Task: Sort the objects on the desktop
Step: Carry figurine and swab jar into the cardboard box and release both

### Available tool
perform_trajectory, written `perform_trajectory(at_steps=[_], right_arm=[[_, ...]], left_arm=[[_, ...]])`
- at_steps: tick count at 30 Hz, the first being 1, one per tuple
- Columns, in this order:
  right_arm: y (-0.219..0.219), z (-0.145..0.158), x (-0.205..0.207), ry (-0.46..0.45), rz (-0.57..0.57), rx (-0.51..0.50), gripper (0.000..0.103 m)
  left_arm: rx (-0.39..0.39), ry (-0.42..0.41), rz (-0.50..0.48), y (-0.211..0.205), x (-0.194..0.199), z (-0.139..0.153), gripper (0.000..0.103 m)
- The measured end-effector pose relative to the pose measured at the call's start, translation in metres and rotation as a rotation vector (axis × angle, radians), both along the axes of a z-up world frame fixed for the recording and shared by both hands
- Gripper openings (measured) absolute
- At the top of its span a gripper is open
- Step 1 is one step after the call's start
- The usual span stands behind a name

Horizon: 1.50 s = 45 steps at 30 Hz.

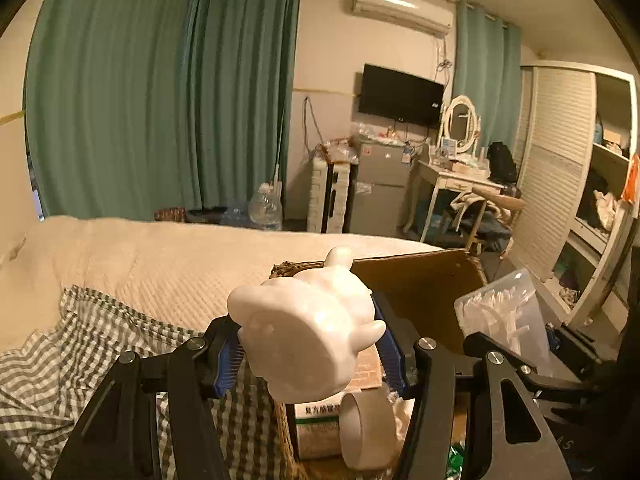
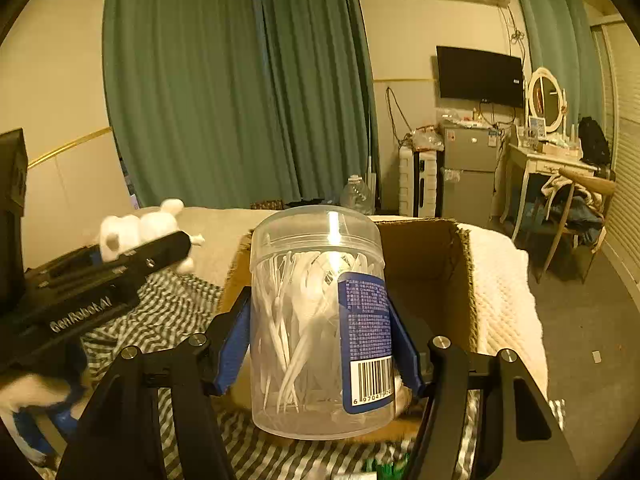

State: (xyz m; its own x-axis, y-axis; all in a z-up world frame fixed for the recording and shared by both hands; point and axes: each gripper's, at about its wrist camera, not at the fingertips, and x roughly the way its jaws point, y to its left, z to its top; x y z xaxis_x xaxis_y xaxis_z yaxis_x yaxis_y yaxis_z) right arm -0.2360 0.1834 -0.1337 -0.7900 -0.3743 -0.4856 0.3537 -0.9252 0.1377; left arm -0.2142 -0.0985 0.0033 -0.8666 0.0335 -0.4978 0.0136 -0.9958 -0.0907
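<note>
My left gripper [image 1: 310, 346] is shut on a white animal figurine [image 1: 308, 332], held in the air above the near edge of an open cardboard box [image 1: 424, 280]. The figurine also shows in the right wrist view [image 2: 136, 228]. My right gripper [image 2: 320, 344] is shut on a clear plastic jar of white floss picks [image 2: 320, 320] with a blue label, held upright in front of the cardboard box [image 2: 432, 264]. The jar shows at the right in the left wrist view [image 1: 504, 312].
Inside the box lie a roll of tape [image 1: 368, 428] and a small green-and-white carton [image 1: 320, 428]. The box sits on a bed with a cream quilt [image 1: 160, 256] and a grey checked cloth [image 1: 80, 352]. Beyond are teal curtains, a fridge [image 1: 380, 188] and a dressing table [image 1: 456, 176].
</note>
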Motion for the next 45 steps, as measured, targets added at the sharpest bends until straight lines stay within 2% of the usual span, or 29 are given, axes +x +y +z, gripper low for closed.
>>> perform_trajectory(at_steps=[8, 10, 14, 16, 18, 21, 25, 28, 31, 34, 35, 37, 39, 41, 45], right_arm=[[-0.013, -0.035, -0.055, -0.070, 0.040, 0.050, 0.061], [-0.019, -0.043, -0.064, -0.088, 0.051, 0.081, 0.061], [-0.027, -0.061, -0.074, -0.148, 0.059, 0.126, 0.061], [-0.030, -0.072, -0.079, -0.179, 0.062, 0.165, 0.061], [-0.033, -0.083, -0.082, -0.209, 0.056, 0.205, 0.061], [-0.032, -0.097, -0.091, -0.265, 0.058, 0.222, 0.061], [-0.026, -0.103, -0.090, -0.286, 0.066, 0.192, 0.061], [-0.019, -0.095, -0.086, -0.260, 0.046, 0.194, 0.061], [-0.005, -0.091, -0.083, -0.258, -0.006, 0.147, 0.062], [0.004, -0.094, -0.083, -0.299, -0.024, 0.138, 0.063], [0.005, -0.094, -0.084, -0.308, -0.030, 0.149, 0.071], [0.007, -0.087, -0.081, -0.284, -0.053, 0.160, 0.079], [0.012, -0.077, -0.074, -0.268, -0.063, 0.145, 0.081], [0.016, -0.068, -0.071, -0.256, -0.075, 0.134, 0.085], [0.023, -0.043, -0.054, -0.224, -0.095, 0.112, 0.086]], left_arm=[[0.003, -0.124, 0.039, -0.017, -0.056, -0.033, 0.058], [0.014, -0.161, 0.030, -0.018, -0.064, -0.045, 0.058], [-0.014, -0.226, -0.023, -0.009, -0.080, -0.067, 0.058], [-0.056, -0.233, -0.034, 0.000, -0.083, -0.073, 0.058], [-0.106, -0.255, -0.036, 0.007, -0.089, -0.077, 0.054], [-0.094, -0.269, -0.037, 0.007, -0.095, -0.078, 0.054], [-0.112, -0.260, -0.040, 0.010, -0.097, -0.074, 0.054], [-0.106, -0.247, -0.049, 0.013, -0.092, -0.069, 0.054], [-0.128, -0.248, -0.047, 0.017, -0.090, -0.069, 0.054], [-0.161, -0.261, -0.046, 0.020, -0.092, -0.071, 0.064], [-0.171, -0.264, -0.049, 0.022, -0.093, -0.071, 0.069], [-0.186, -0.255, -0.057, 0.026, -0.090, -0.068, 0.079], [-0.211, -0.233, -0.043, 0.030, -0.084, -0.060, 0.092], [-0.218, -0.207, -0.034, 0.030, -0.076, -0.051, 0.095], [-0.199, -0.174, -0.039, 0.029, -0.064, -0.028, 0.096]])
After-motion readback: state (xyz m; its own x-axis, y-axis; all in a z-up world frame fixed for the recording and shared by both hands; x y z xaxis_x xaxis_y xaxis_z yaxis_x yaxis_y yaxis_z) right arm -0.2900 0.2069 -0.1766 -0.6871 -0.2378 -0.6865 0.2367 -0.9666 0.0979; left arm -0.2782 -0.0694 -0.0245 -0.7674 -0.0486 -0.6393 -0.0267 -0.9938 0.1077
